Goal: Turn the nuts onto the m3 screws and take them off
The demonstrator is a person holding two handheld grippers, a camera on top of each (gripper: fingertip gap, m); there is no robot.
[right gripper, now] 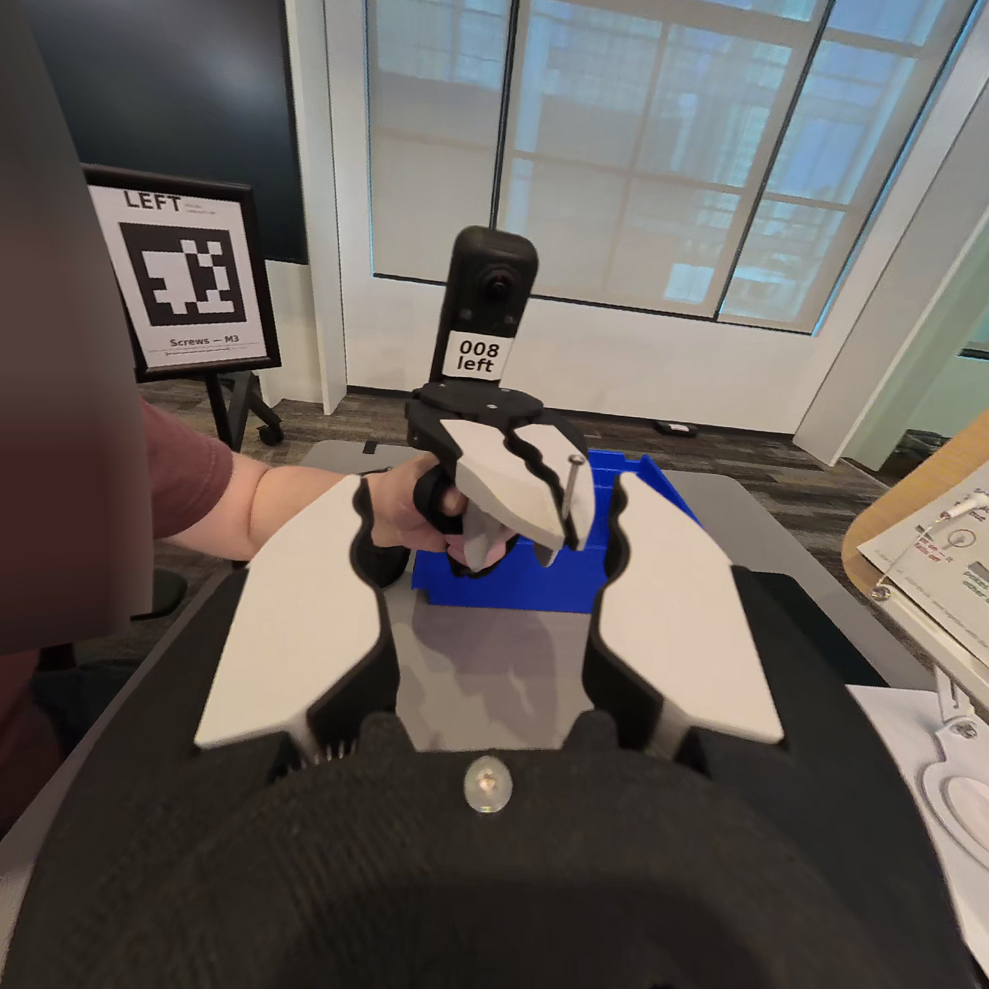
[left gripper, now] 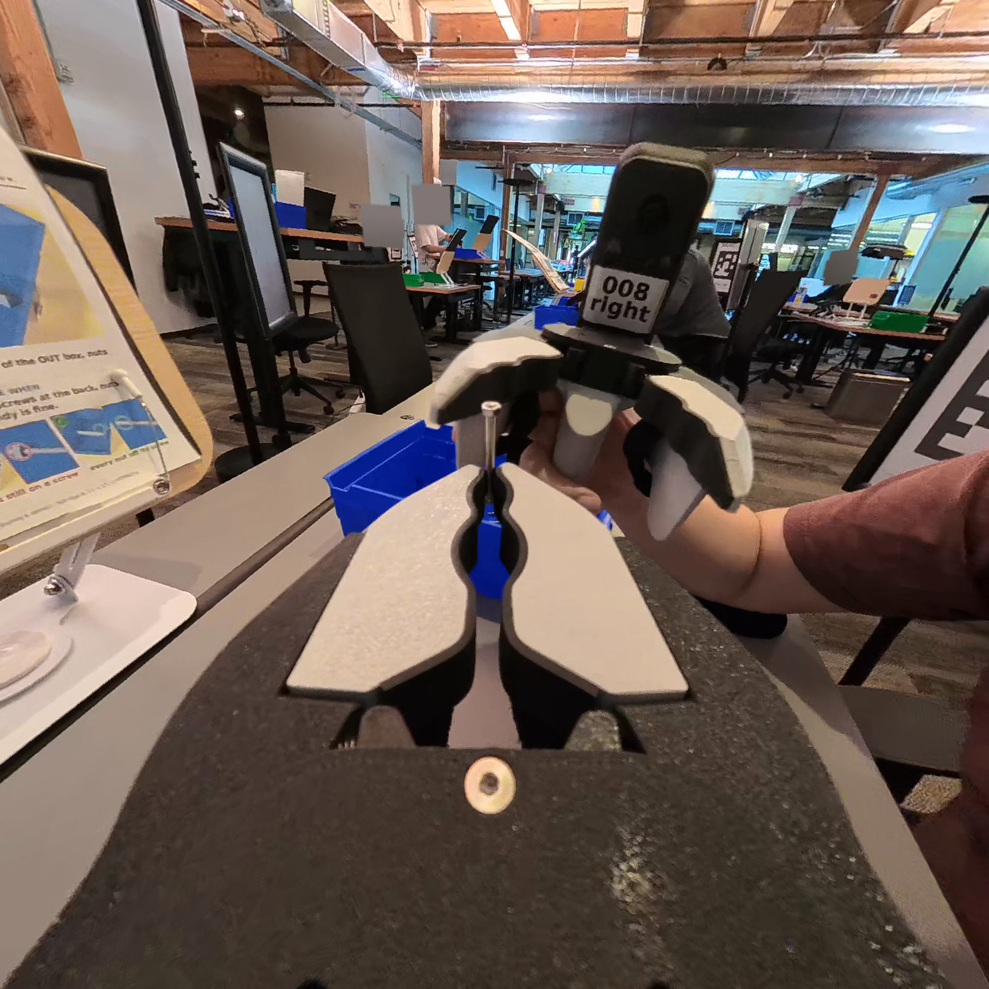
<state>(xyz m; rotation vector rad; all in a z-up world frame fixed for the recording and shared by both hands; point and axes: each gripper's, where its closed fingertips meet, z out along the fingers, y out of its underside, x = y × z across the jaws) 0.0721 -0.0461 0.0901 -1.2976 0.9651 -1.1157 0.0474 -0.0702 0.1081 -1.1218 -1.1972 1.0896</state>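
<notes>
- Grey worktop (right gripper: 471, 658) in an open office carries a blue bin (right gripper: 631, 514); whether anything lies in it cannot be seen.
- Left gripper (left gripper: 489, 473) has its fingers (left gripper: 406, 578) closed on a screw (left gripper: 489, 444), which stands upright from the tips, head up, above the bin.
- Right gripper (right gripper: 487, 497) hangs with fingers (right gripper: 299, 599) spread wide and empty, facing the left one, just beside the screw.
- Instruction sheet (left gripper: 69, 406) stands on a stand to the side.
</notes>
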